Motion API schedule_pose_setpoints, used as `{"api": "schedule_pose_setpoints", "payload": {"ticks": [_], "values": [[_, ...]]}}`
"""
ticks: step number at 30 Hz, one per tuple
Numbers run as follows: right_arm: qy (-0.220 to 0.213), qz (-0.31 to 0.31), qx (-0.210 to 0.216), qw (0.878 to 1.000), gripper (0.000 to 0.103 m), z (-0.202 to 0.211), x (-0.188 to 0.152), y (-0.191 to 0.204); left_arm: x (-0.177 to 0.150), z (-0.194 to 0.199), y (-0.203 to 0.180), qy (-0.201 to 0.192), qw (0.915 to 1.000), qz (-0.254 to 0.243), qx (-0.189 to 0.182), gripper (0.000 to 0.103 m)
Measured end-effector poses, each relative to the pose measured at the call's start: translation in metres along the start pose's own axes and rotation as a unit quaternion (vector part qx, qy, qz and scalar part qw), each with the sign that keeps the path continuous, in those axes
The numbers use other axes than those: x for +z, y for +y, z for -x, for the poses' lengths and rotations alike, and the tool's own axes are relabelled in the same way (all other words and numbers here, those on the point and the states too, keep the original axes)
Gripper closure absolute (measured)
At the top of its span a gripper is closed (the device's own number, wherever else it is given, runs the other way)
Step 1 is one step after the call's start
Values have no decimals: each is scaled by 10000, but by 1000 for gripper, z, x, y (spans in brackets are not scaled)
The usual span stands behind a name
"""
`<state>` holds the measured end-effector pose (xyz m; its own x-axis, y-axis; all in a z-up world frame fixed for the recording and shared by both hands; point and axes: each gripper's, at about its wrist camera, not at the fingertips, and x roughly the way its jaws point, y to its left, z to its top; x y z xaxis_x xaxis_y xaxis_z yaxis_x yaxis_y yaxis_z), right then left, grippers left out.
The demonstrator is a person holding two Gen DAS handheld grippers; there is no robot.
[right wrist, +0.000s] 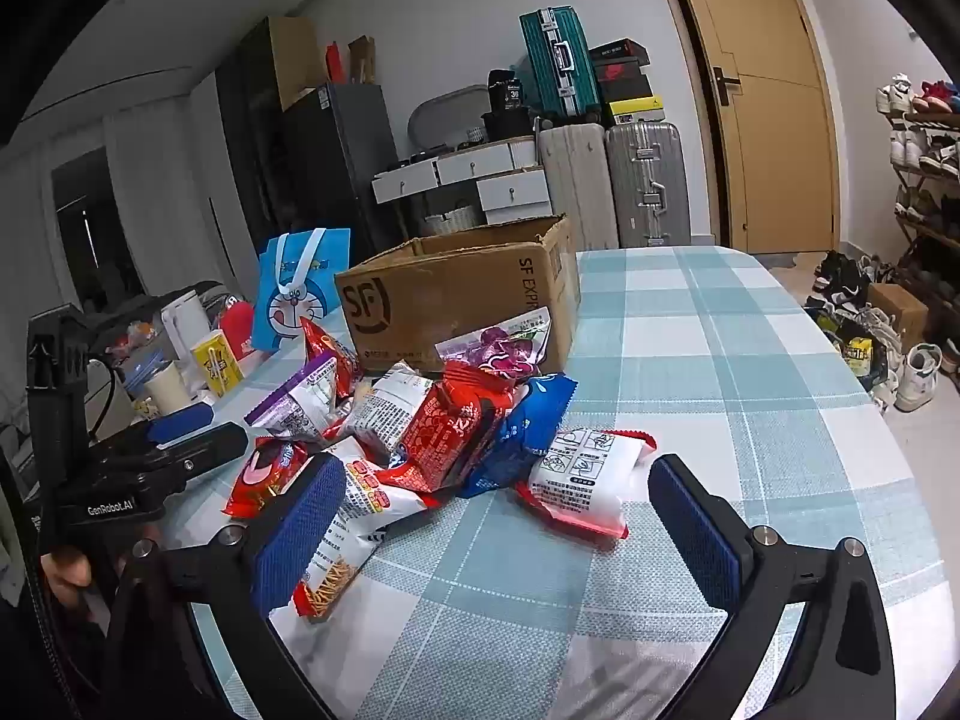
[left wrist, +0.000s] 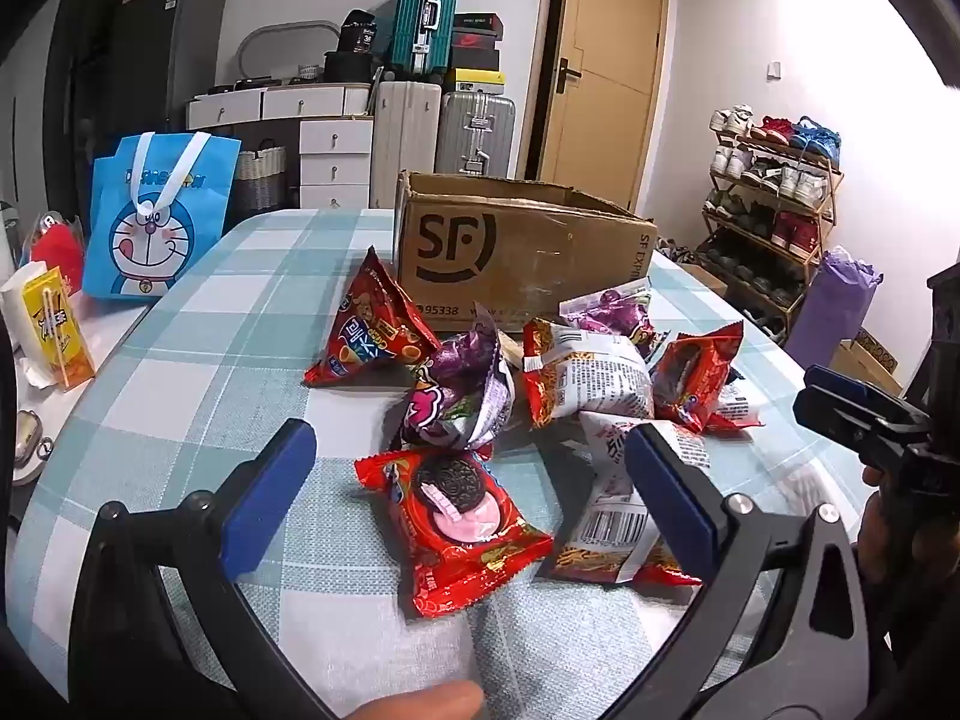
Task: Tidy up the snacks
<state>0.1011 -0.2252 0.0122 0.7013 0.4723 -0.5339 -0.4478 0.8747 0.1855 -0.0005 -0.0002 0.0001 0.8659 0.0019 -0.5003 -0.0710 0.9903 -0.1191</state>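
A pile of snack packets lies on the checked tablecloth in front of an open SF cardboard box point(left wrist: 510, 252), which also shows in the right wrist view point(right wrist: 456, 294). My left gripper point(left wrist: 468, 480) is open and empty, its fingers either side of a red Oreo packet point(left wrist: 462, 528). Behind it lie a purple packet point(left wrist: 462, 396) and a red triangular packet point(left wrist: 366, 330). My right gripper point(right wrist: 498, 516) is open and empty, just before a white and red packet point(right wrist: 582, 480), beside a blue packet point(right wrist: 528, 432).
A blue Doraemon bag point(left wrist: 156, 222) and a yellow carton point(left wrist: 57, 330) stand at the left. Suitcases, drawers and a door are behind the table point(right wrist: 750, 396). A shoe rack point(left wrist: 774, 216) stands at the right. The right gripper shows at the right edge of the left wrist view point(left wrist: 864, 420).
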Motion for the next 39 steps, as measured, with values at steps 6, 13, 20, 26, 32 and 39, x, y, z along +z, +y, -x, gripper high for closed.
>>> {"api": "schedule_pose_setpoints", "payload": {"ticks": [6,13,20,26,32,39], "values": [[-16,-17,20,10000,0,0,0,0,0,0,0,31,10000,30,-15,0],[-7,-41,28,10000,0,0,0,-1,0,0,0,34,10000,42,-21,0],[1,-54,34,10000,0,0,0,-2,0,0,0,38,10000,46,-19,0],[0,-54,36,10000,0,-1,-1,-2,0,0,1,42,10000,48,-23,0],[3,-65,34,10000,0,0,-1,-2,0,0,1,40,10000,44,-24,0],[5,-72,38,10000,0,0,0,-3,0,0,0,41,10000,47,-22,0]]}}
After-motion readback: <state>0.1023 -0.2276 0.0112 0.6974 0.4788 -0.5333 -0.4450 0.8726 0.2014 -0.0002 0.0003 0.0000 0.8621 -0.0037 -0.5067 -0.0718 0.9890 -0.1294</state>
